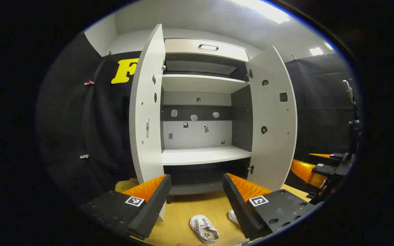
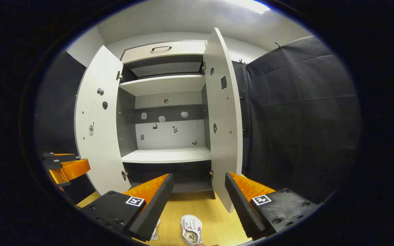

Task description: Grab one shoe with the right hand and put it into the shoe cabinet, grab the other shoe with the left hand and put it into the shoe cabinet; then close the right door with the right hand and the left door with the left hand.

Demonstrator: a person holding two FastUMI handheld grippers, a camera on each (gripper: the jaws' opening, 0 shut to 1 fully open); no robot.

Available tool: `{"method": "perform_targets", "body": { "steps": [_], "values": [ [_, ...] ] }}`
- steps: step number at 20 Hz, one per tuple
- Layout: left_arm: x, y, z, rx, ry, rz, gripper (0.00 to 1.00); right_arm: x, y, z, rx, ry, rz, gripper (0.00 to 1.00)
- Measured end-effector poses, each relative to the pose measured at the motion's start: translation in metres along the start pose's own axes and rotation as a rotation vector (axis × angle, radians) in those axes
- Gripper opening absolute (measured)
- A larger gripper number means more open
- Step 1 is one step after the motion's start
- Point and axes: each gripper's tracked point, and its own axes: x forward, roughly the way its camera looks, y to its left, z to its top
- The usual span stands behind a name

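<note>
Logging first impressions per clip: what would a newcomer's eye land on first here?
The tall white shoe cabinet dead ahead, both doors swung wide and its shelves bare. Next, the two small white shoes on the wooden floor in front of it, low between the open fingers of the right gripper.

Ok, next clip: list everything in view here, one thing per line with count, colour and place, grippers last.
shoe cabinet: one, white with dark inner panels, straight ahead, shelves bare
cabinet doors: two, white, both swung open; left door, right door
drawer: one, white with a dark handle, top of the cabinet
shoes: two, white, on the floor before the cabinet; one between the left gripper's fingers in its view, the other partly hidden
floor: yellow wood
left gripper: open, empty
right gripper: open, empty, above a shoe
</note>
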Motion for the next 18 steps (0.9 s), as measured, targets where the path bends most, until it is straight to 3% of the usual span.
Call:
{"method": "perform_targets", "body": {
  "steps": [18],
  "values": [
    [-0.007, 0.011, -0.025, 0.003, 0.003, -0.003, 0.95, -0.004, 0.017, -0.018, -0.043, 0.054, 0.008, 0.98]
  ]
}}
